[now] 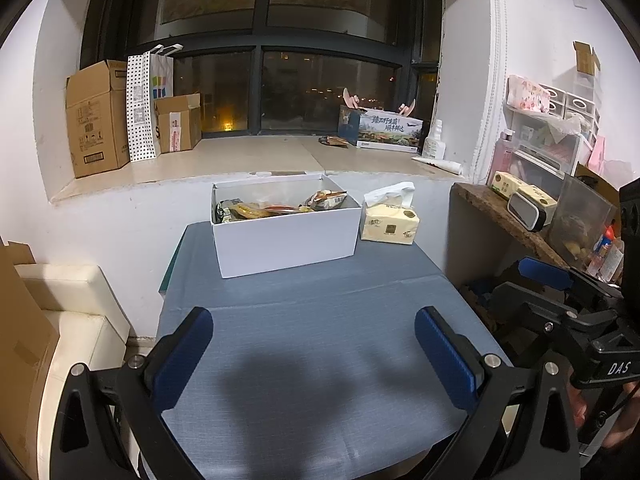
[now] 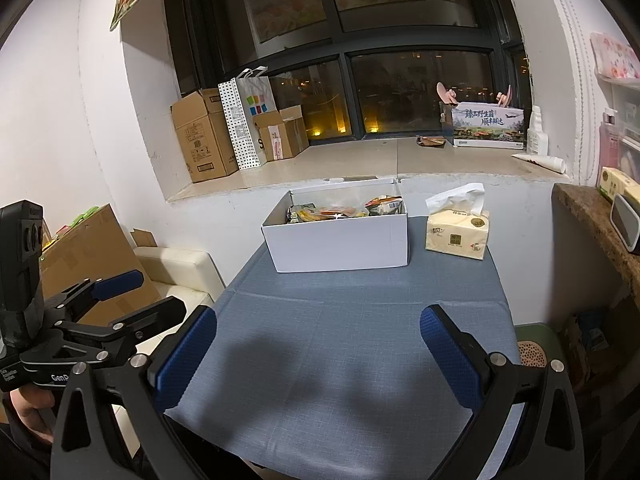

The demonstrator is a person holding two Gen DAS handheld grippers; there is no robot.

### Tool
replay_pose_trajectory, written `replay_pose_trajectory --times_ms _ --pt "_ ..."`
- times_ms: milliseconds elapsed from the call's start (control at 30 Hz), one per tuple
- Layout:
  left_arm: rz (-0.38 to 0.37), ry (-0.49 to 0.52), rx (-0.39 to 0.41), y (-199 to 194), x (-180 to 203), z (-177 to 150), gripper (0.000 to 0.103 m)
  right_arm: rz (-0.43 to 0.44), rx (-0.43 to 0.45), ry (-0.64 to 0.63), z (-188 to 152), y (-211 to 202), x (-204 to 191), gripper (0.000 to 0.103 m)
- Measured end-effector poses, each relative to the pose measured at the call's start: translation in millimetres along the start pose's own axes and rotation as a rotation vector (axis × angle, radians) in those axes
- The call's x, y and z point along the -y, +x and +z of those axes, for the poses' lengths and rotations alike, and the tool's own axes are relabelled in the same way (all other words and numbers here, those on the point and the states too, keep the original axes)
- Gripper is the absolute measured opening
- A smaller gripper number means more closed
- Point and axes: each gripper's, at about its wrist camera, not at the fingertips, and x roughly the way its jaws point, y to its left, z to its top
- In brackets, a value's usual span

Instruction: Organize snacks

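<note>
Left wrist view: snack packets heaped inside open white box.

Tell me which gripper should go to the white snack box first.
Left, marginally. The white snack box sits almost straight ahead of the left gripper, while from the right gripper it lies slightly left of centre with the tissue pack to its right. Both are open and empty.
</note>
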Motion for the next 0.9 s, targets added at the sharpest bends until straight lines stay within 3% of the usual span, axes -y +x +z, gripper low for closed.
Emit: replay_pose_trajectory --times_ms 900 --pt "-0.015 0.001 0.001 1.4 -0.7 -1.7 0.103 0.0 -0.002 -0.002 -1.4 1.3 -2.1 0.103"
